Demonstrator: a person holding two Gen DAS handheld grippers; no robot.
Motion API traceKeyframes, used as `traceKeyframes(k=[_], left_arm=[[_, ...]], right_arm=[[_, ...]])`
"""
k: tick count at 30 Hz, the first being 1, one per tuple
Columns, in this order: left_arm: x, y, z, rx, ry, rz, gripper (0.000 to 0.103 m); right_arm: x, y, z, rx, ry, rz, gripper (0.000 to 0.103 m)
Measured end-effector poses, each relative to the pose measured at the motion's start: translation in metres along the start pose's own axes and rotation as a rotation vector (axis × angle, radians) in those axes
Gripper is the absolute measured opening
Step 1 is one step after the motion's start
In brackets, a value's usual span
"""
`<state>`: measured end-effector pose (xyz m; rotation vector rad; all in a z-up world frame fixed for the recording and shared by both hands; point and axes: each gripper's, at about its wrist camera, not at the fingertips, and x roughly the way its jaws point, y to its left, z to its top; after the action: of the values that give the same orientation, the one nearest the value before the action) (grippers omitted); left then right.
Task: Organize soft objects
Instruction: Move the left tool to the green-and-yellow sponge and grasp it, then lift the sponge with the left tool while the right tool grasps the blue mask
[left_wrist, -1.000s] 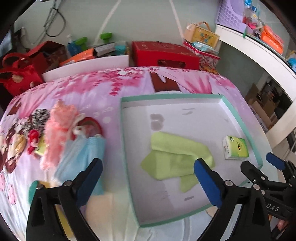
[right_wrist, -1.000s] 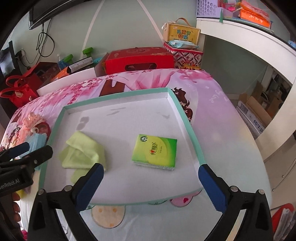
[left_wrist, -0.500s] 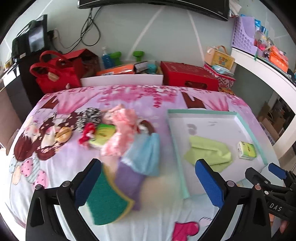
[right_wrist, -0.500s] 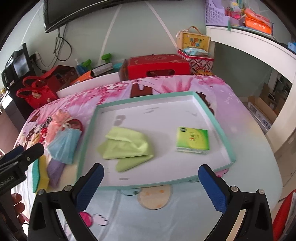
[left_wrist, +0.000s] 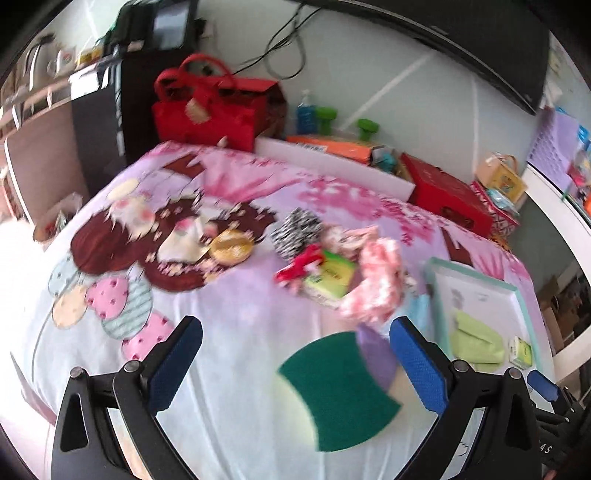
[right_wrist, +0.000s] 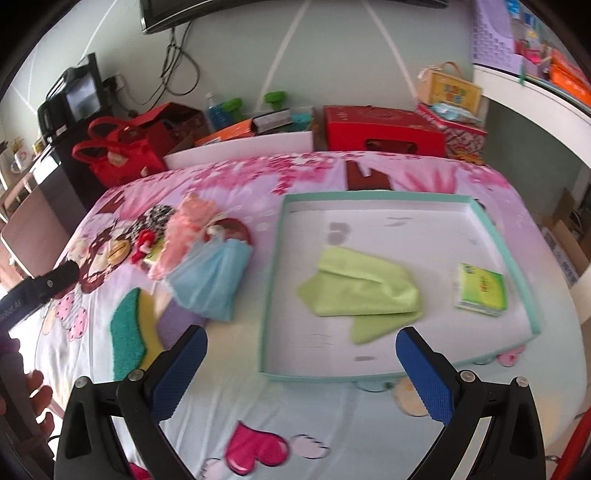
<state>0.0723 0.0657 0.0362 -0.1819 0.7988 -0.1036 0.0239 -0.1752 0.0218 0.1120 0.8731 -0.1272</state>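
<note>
Both grippers empty, fingers apart. Tray (right_wrist: 517, 258) on the bed already holds green cloth (right_wrist: 364, 290) and tissue pack (right_wrist: 480, 290). Left gripper (left_wrist: 291, 363) faces the pile left of it; sponge (left_wrist: 338, 391) is nearest, likely next grab.

Cloth (right_wrist: 360, 286) in tray (right_wrist: 369, 376) — sponge (right_wrist: 127, 334) left

Only "AS" reads, on the right tool (left_wrist: 543, 448).
</note>
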Motion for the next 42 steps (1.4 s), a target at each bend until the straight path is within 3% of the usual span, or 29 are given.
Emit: traceKeyframes(k=[8,17,21,30,37,39,42], left_arm=[[0.025,0.027,-0.019,-0.073,0.095,-0.005,0.101],[0.047,0.019,-0.04,-0.111,0.219,-0.105,0.101],[0.051,0.011,-0.047,-0.085,0.255,-0.16,0.101],[0.044,-0.012,-0.061,0.043,0.277,-0.199,0.101],[0.049,-0.024,-0.07,0.1,0.297,-0.174,0.101],[0.052,-0.023,-0.072,0.092,0.303,-0.172,0.097],[0.055,-0.018,-0.073,0.066,0.306,-0.182,0.084]], right_arm=[[0.021,0.035,-0.003,-0.057,0.039,0.012,0.103],[0.031,0.029,-0.011,-0.014,0.072,0.022,0.103],[0.027,0.018,-0.011,0.027,0.069,0.018,0.103],[0.025,0.005,-0.014,0.063,0.082,0.0,0.103],[0.029,0.005,-0.014,0.054,0.094,0.002,0.103],[0.031,0.008,-0.013,0.037,0.096,0.006,0.103],[0.035,0.014,-0.01,0.01,0.099,0.023,0.103]])
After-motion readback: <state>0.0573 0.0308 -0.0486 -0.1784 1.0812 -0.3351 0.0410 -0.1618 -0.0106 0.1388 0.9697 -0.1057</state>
